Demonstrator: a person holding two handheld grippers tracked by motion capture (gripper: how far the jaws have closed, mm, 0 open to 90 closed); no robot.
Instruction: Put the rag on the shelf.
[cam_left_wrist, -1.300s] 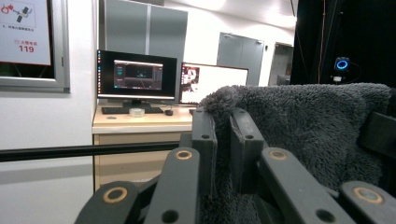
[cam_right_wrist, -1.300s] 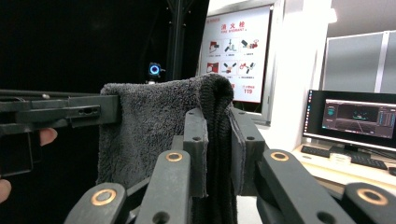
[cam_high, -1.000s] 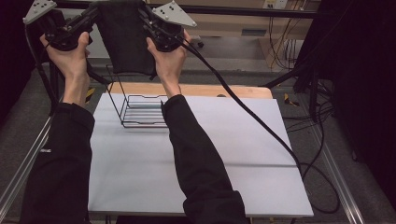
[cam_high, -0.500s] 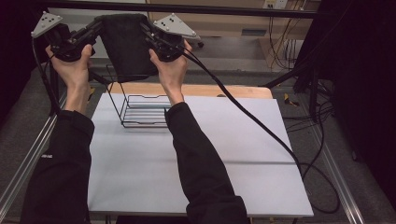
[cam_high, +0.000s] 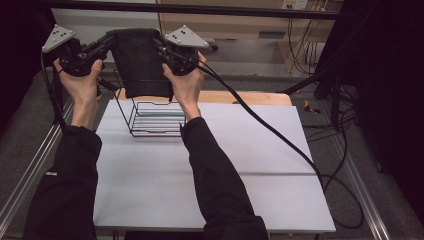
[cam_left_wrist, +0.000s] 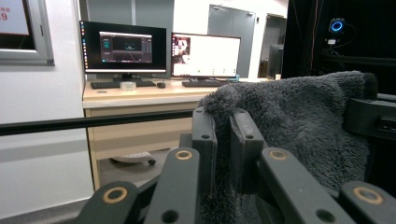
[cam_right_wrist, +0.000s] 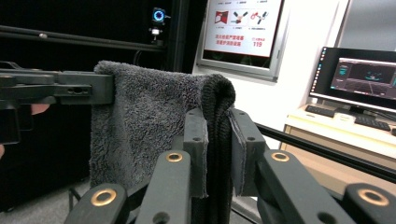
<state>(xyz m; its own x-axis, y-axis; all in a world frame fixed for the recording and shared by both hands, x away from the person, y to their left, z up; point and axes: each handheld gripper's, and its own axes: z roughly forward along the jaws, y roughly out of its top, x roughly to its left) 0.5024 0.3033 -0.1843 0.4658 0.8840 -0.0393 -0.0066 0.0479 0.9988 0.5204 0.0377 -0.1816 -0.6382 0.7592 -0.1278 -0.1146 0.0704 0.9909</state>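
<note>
A: Item one, a dark grey fluffy terry-cloth towel (cam_high: 140, 62): how is its handling being rated?

B: It is being judged light, soft and limp, not fragile; the pile looks grippy rather than slippery. Sagging is to be expected wherever it is left unsupported, so the two top corners are being favoured as hold points.

A: And its position against the jaws?

B: It is being held stretched between both tools, hanging above the black wire rack (cam_high: 150, 117) at 12 o'clock on the white table top (cam_high: 225, 175). The left gripper (cam_left_wrist: 223, 144) is clamped on one top corner, the cloth spreading away toward 3 o'clock in its own view. The right gripper (cam_right_wrist: 217, 149) is pinching the folded opposite edge, the cloth running off toward 9 o'clock.
</note>
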